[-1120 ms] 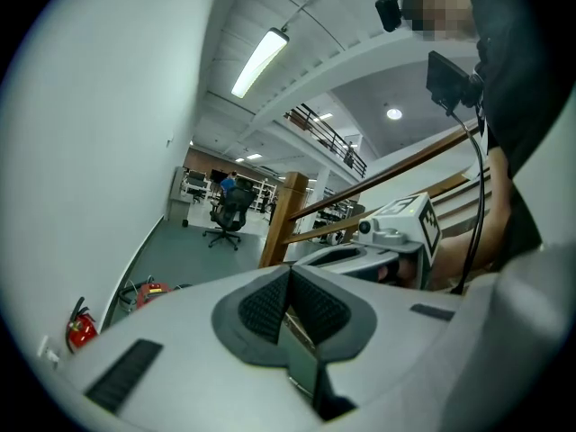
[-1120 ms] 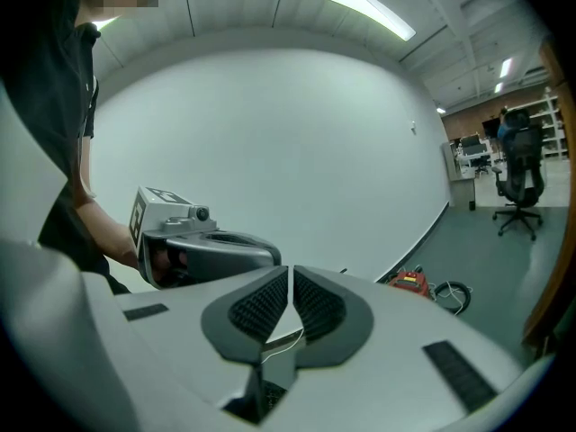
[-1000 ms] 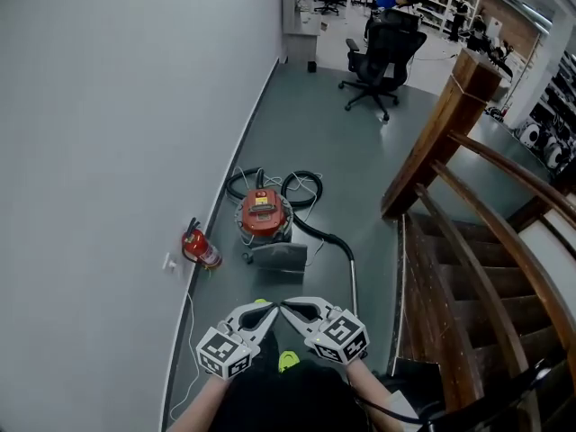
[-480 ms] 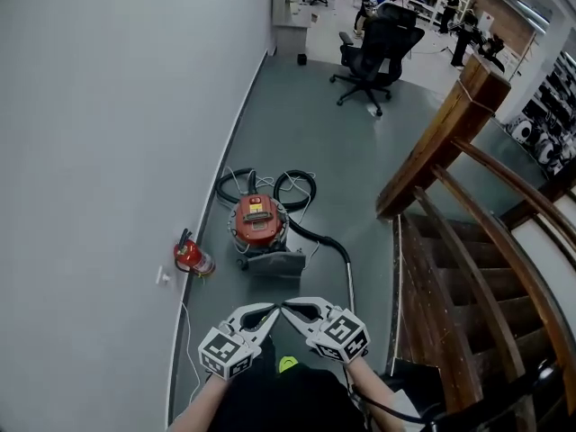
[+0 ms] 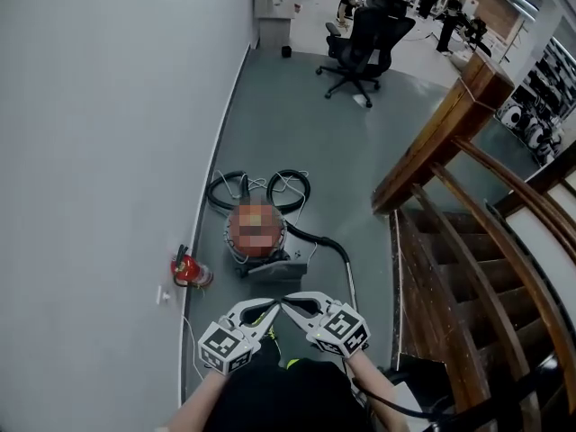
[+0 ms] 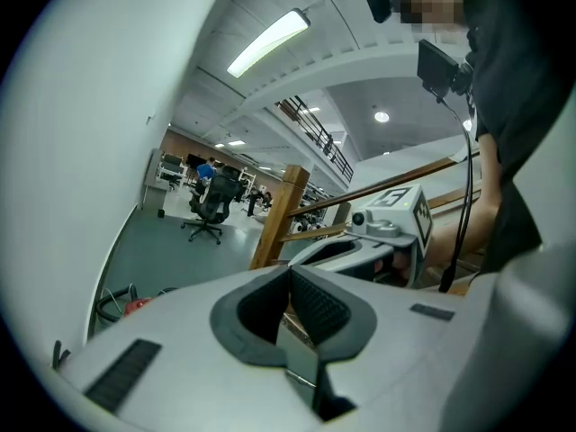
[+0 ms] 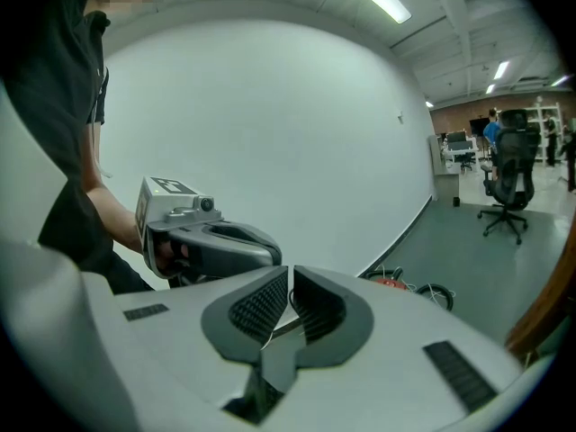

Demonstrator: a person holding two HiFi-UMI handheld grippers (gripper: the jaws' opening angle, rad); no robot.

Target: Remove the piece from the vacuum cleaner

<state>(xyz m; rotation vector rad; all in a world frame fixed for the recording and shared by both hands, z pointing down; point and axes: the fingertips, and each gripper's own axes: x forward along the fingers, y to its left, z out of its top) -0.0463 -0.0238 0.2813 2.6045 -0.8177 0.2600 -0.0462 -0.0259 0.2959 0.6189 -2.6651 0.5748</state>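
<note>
Both held low in front of me, tips almost meeting: left gripper (image 5: 267,308) jaws shut, nothing between them; right gripper (image 5: 293,303) jaws shut too, empty. Just past the tips, on the grey floor (image 5: 297,124), the red vacuum cleaner (image 5: 247,252) sits near the white wall (image 5: 108,106), clear of both grippers. A grey flat part (image 5: 275,269) lies against its near side; can't tell if that's the piece. The black hose (image 5: 290,187) coils behind the body and runs right to a metal tube (image 5: 353,286) beside the wooden stairs (image 5: 450,268). Red fire extinguisher (image 5: 187,270) at the wall, left of the vacuum cleaner. Far off, a black office chair (image 5: 358,48)
</note>
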